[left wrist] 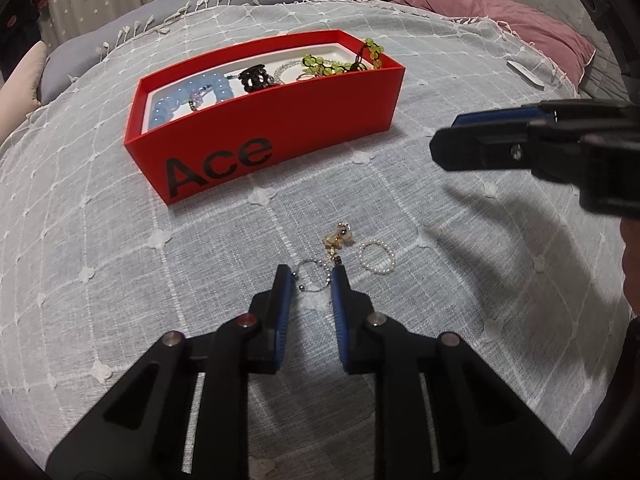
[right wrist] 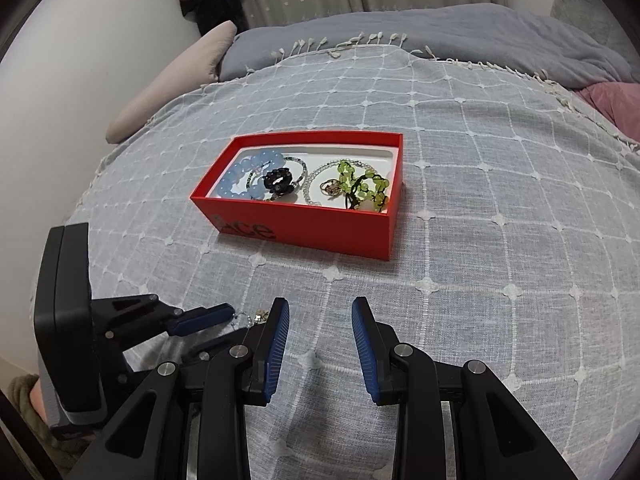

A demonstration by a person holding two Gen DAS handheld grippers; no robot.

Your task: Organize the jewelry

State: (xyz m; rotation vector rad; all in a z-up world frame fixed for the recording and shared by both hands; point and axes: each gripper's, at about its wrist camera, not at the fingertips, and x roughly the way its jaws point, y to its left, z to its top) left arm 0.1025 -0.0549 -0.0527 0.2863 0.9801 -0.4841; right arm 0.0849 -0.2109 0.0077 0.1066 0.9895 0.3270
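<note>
A red box (left wrist: 280, 128) marked "Ace" lies on the bed and holds a blue bead bracelet (left wrist: 180, 96), a black piece (left wrist: 254, 76), a green bead strand (left wrist: 336, 62) and a pearl strand. It also shows in the right wrist view (right wrist: 320, 228). On the cloth in front lie a thin silver beaded ring (left wrist: 310, 278), a gold charm (left wrist: 339, 240) and a small pearl ring (left wrist: 377, 257). My left gripper (left wrist: 310, 280) is open, low over the silver ring, its fingers either side of it. My right gripper (right wrist: 320, 308) is open and empty above bare cloth.
A grey checked throw (right wrist: 480, 200) covers the bed. A pink pillow (left wrist: 500, 16) and a small white object (left wrist: 525, 75) lie at the far right. A beige pillow (right wrist: 168, 80) lies by the wall at the left.
</note>
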